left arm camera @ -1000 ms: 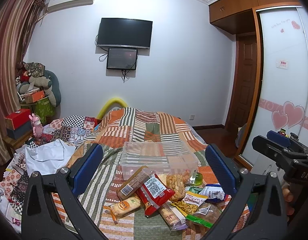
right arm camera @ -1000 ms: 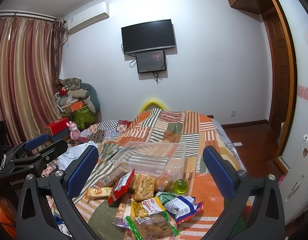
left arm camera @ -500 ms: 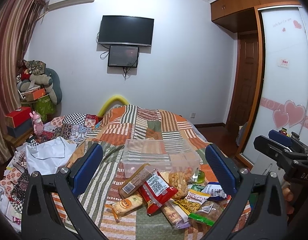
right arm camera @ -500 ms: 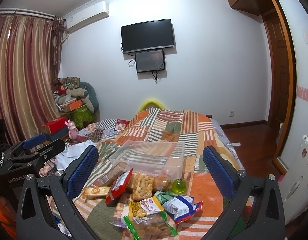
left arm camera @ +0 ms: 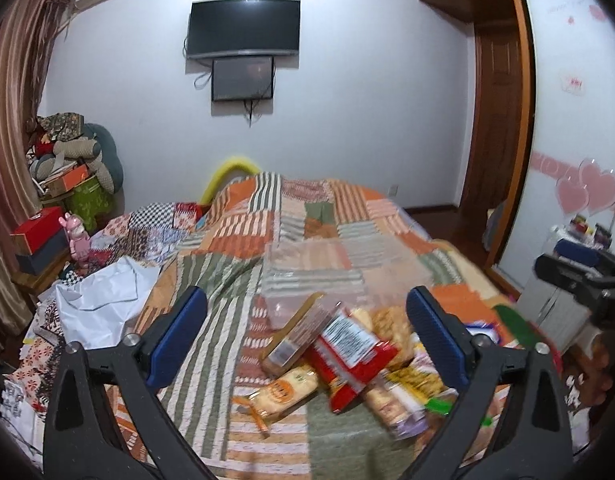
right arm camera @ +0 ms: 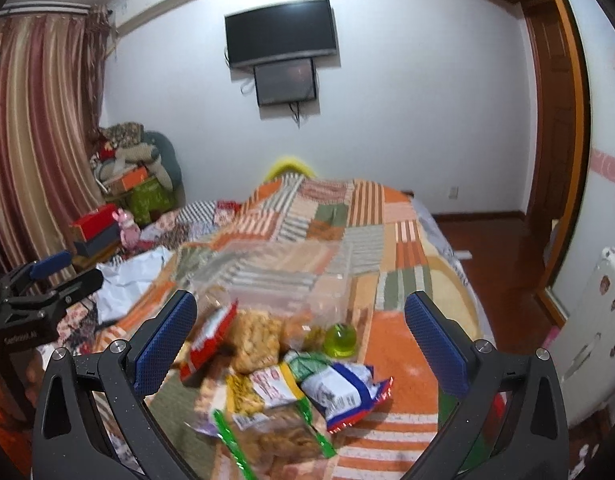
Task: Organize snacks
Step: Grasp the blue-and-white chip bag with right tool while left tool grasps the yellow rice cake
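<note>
A pile of snack packets lies on the patchwork bed in front of a clear plastic box [left arm camera: 339, 272] [right arm camera: 283, 276]. In the pile are a red packet [left arm camera: 351, 352] [right arm camera: 209, 336], a brown bar packet [left arm camera: 295, 332], a yellow cracker packet [left arm camera: 283, 394], a bag of fried puffs [right arm camera: 255, 340], a green jelly cup [right arm camera: 340, 340] and a blue and white packet [right arm camera: 339, 390]. My left gripper [left arm camera: 307, 336] is open and empty above the pile. My right gripper [right arm camera: 299, 340] is open and empty above the pile. Each gripper shows at the edge of the other's view.
A white cloth [left arm camera: 103, 300] lies on the bed's left side. A red box [left arm camera: 37, 232], a pink toy [left arm camera: 78, 240] and stacked soft things [left arm camera: 71, 160] stand at the left. A wardrobe [left arm camera: 567, 120] and a white appliance [right arm camera: 587, 336] are at the right.
Both grippers have moved forward and down toward the snack pile, which now looks larger and blurred. Both stay open.
</note>
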A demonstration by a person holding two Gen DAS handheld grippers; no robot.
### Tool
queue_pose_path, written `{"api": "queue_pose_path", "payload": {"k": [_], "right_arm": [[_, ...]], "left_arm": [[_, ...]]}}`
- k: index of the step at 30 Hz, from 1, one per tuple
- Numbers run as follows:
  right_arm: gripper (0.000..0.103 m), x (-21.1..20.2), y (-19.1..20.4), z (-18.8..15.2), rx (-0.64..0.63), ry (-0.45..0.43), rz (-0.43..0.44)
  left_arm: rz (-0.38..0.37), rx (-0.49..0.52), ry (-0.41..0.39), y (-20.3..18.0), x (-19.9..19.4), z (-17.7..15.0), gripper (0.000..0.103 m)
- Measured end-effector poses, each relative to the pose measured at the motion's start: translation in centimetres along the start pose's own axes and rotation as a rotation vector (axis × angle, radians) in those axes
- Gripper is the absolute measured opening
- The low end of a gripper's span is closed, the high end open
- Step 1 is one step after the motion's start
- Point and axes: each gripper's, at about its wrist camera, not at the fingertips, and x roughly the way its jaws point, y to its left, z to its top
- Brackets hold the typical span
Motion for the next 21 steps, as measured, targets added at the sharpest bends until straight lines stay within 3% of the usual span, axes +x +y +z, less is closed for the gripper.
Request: {"api": "queue_pose_path", "payload": {"k": [3, 13, 21], "right_arm": [[0.103, 1.1, -0.8, -0.9, 0.007, 0.059, -0.017], [0.093, 4.4, -3.1, -3.4, 0.065, 0.256, -0.027], [0.093, 6.6, -4.2, -5.0, 0.092, 0.370, -0.018]], "left_arm": [[0.000, -0.016, 0.079, 1.1, 1.7, -1.0, 0.086], [-0.055, -0.081, 0.269, 3.3, 7.3, -5.0, 0.086], [-0.077, -0.132, 0.419, 4.5, 12.2, -7.5, 0.086]]}}
